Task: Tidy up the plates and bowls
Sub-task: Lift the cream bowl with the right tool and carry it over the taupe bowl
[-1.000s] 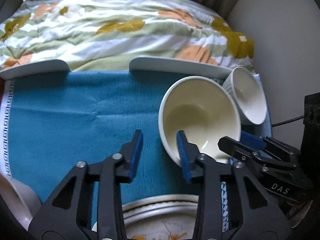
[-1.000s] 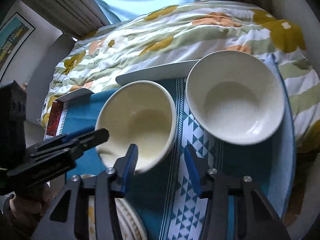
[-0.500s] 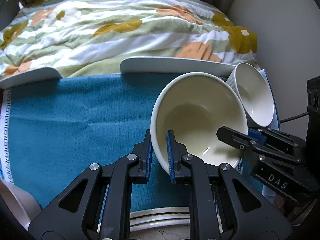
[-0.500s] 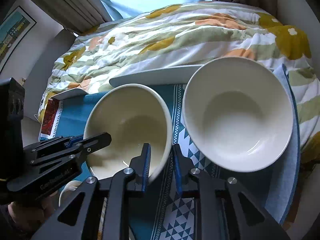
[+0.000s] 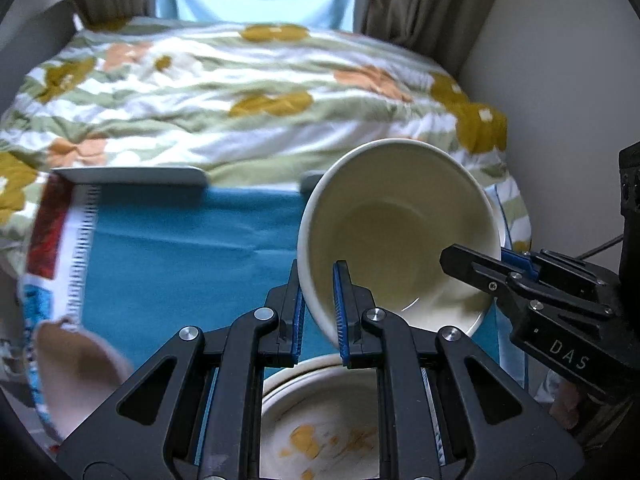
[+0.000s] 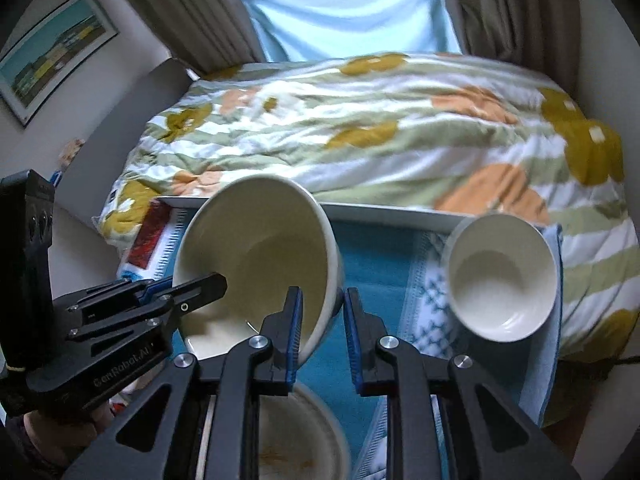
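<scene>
A large cream bowl (image 5: 400,232) hangs tilted above the blue cloth (image 5: 180,248), held from both sides. My left gripper (image 5: 318,312) is shut on its near-left rim, one pad inside and one outside. My right gripper (image 6: 320,320) is shut on the opposite rim of the same bowl (image 6: 260,256). Each gripper shows in the other's view: the right one (image 5: 480,272) at the bowl's right edge, the left one (image 6: 192,292) at its left edge. A smaller white bowl (image 6: 500,276) rests on the cloth to the right. A flower-patterned plate (image 5: 320,420) lies directly below the grippers.
Long white flat dishes (image 5: 132,176) (image 6: 400,212) line the cloth's far edge against a flowered quilt (image 5: 240,92). A blurred pale bowl (image 5: 72,364) sits at the near left. A wall (image 5: 560,80) closes the right side.
Both grippers closed on the cream bowl's rim and rose with it off the cloth. The white bowl stayed on the cloth and now looks farther away.
</scene>
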Tool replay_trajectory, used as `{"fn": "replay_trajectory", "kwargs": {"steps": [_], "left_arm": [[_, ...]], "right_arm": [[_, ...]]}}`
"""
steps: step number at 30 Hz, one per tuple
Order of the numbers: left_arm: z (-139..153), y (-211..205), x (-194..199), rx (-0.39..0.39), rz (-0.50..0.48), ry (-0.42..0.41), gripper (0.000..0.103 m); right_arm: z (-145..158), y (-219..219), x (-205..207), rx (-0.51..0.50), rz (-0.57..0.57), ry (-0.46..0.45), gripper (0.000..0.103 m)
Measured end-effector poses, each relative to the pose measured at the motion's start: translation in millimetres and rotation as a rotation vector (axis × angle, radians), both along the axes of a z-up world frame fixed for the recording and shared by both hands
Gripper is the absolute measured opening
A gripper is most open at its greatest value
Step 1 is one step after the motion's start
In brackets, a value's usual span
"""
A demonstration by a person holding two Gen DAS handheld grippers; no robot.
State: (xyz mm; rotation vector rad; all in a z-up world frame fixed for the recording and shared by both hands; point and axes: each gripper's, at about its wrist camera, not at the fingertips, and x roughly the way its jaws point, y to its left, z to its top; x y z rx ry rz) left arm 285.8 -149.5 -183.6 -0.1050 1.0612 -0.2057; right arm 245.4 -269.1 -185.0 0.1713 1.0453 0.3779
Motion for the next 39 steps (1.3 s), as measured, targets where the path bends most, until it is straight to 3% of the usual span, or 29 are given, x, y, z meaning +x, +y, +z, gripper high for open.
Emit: {"fn": "replay_trajectory", "kwargs": {"steps": [9, 19, 30, 39], "left_arm": [[43.4, 109.6, -50.0, 0.007, 0.039, -0.055, 0.011], [18.2, 228.7, -83.7, 0.019, 0.018, 0.030, 0.011], [-43.3, 267.4, -95.1, 0.016, 0.025, 0.171, 0.011], [-67.7, 268.8, -94.0, 0.024, 0.060, 0.236, 0.011]], "right_arm": [[38.8, 99.2, -32.5, -0.003, 0.056, -0.050, 0.019], [12.5, 210.8, -61.3, -0.004, 0.067, 0.029, 0.019], [-49.5, 263.2, -71.8, -0.076, 0.107, 0.174, 0.019], [-66.8, 277.7, -61.4, -0.153, 0.179, 0.228, 0.019]]}}
